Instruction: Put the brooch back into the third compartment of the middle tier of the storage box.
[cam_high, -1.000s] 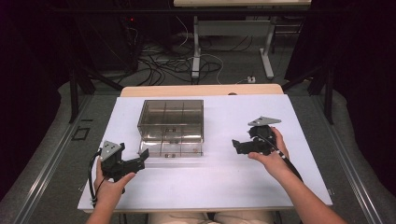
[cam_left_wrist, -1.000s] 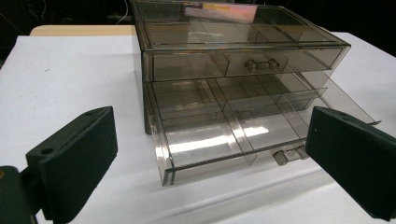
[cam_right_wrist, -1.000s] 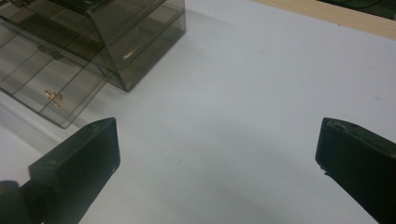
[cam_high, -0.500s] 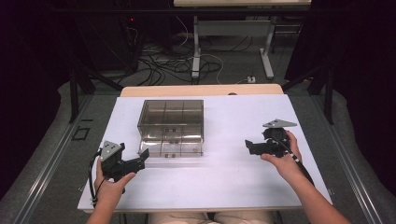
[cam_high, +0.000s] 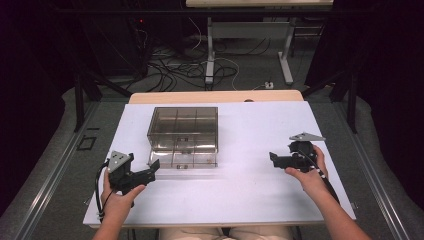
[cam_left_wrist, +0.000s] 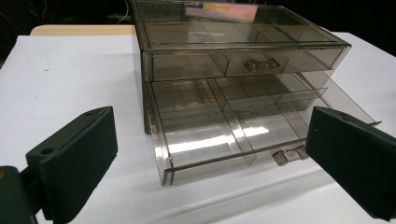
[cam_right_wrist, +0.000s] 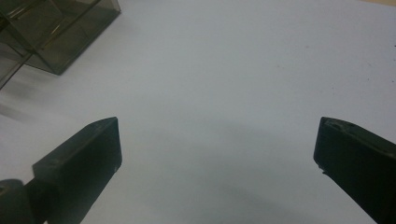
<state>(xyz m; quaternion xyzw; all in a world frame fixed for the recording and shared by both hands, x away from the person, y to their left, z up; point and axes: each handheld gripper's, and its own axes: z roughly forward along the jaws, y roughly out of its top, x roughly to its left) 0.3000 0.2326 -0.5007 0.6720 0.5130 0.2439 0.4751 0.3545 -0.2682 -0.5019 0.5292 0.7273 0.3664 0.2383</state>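
A smoky clear plastic drawer box (cam_high: 184, 127) stands on the white table (cam_high: 240, 190), left of centre. Its lower drawer (cam_high: 182, 160) is pulled out toward me and looks empty; the upper drawer (cam_left_wrist: 243, 60) is closed. My left gripper (cam_high: 151, 170) is held at the near left, just beside the open drawer's front left corner, pointing right. In the left gripper view the left gripper (cam_left_wrist: 212, 135) stands open, facing the lower drawer (cam_left_wrist: 210, 126) and its small handle (cam_left_wrist: 289, 155). My right gripper (cam_high: 273, 159) hovers open at the right, pointing left, well apart from the box (cam_right_wrist: 56, 28).
A wooden board edge (cam_high: 215, 96) shows behind the white table. Beyond it are floor cables (cam_high: 170, 65) and desk legs (cam_high: 210, 50). Bare white surface (cam_right_wrist: 224, 84) lies between the right gripper (cam_right_wrist: 217, 140) and the box.
My right gripper has moved to the right, away from the drawer box. The left gripper and the box have stayed put.
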